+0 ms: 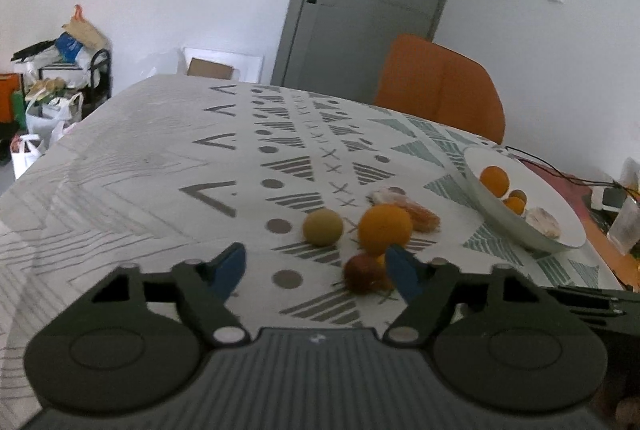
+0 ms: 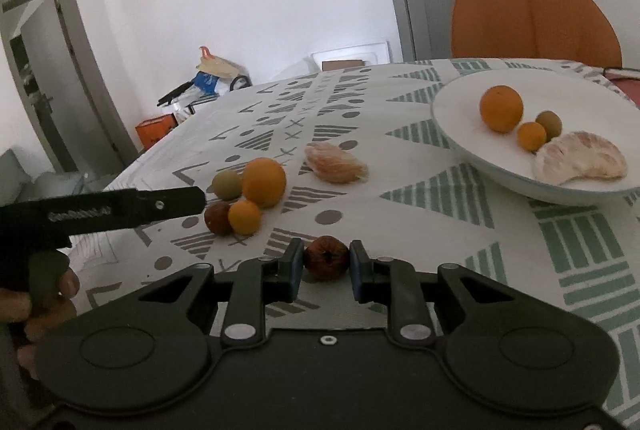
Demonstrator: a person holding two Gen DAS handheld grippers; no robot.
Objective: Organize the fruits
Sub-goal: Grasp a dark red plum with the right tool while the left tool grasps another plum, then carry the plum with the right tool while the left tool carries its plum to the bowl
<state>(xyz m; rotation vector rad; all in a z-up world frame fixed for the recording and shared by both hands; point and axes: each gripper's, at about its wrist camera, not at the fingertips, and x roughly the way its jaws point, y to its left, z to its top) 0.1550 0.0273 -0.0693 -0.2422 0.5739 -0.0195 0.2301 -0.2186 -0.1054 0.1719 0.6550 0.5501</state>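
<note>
My right gripper (image 2: 325, 264) is shut on a dark red wrinkled fruit (image 2: 326, 257), low over the tablecloth. To its left lie a big orange (image 2: 264, 182), a small orange (image 2: 244, 216), a greenish round fruit (image 2: 227, 185) and another dark red fruit (image 2: 217, 217). A peeled citrus piece (image 2: 335, 163) lies further back. The white plate (image 2: 452, 134) at right holds an orange (image 2: 501, 108), a small orange (image 2: 531, 136), a greenish fruit (image 2: 549, 123) and a peeled segment (image 2: 580, 158). My left gripper (image 1: 316, 264) is open and empty, just before the big orange (image 1: 385, 229) and red fruit (image 1: 362, 273).
A patterned cloth (image 1: 160, 166) covers the table. An orange chair (image 2: 532, 18) stands behind the plate. Cables and small items (image 1: 612, 198) lie at the table's right end. Bags and a rack (image 1: 56, 82) stand by the far wall.
</note>
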